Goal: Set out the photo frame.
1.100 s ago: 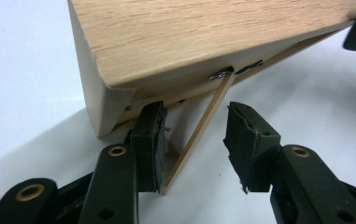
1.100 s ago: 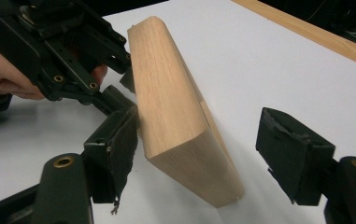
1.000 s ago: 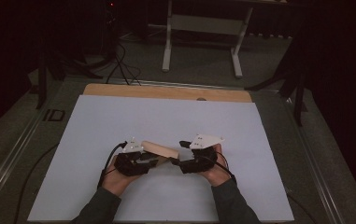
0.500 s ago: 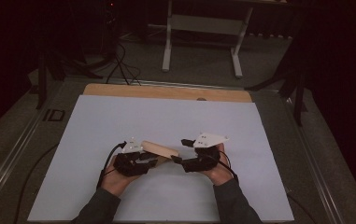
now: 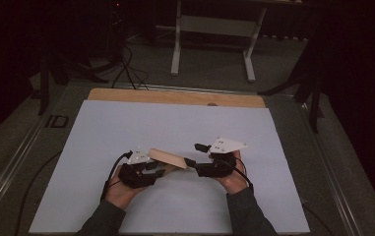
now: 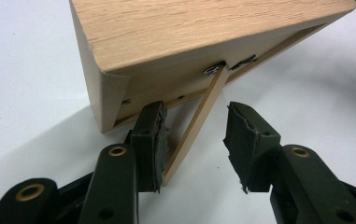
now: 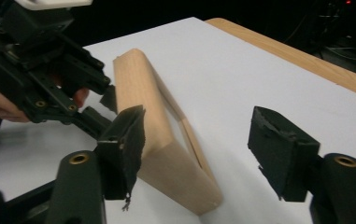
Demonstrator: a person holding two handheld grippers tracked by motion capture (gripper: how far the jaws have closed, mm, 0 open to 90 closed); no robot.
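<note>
Since the earlier frames little had shifted: both hands kept their places near the front of the white table sheet (image 5: pixel 126 128), and the wooden picture frame (image 5: pixel 168 158) stayed tilted between them, while the right gripper's (image 5: pixel 195 166) jaws had just been closing somewhat.

Nearest the person, the left gripper (image 5: pixel 163 169) held a half-wide gap. In the left gripper view, the frame's thin fold-out stand (image 6: pixel 195 125) ran between the pads, leaning against the left one (image 6: pixel 152 140); whether it was truly pinched I could not tell.

The right gripper's jaws stood wide around the frame's other end (image 7: pixel 166 154), one pad (image 7: pixel 126 140) close by the wood, the other (image 7: pixel 278 154) well clear, so nothing was gripped there.

By my judgement, the stand was already swung out from the back, and the frame remained to be set upright on it and released.

Farther off lay the bare wooden table edge (image 5: pixel 175 96).
</note>
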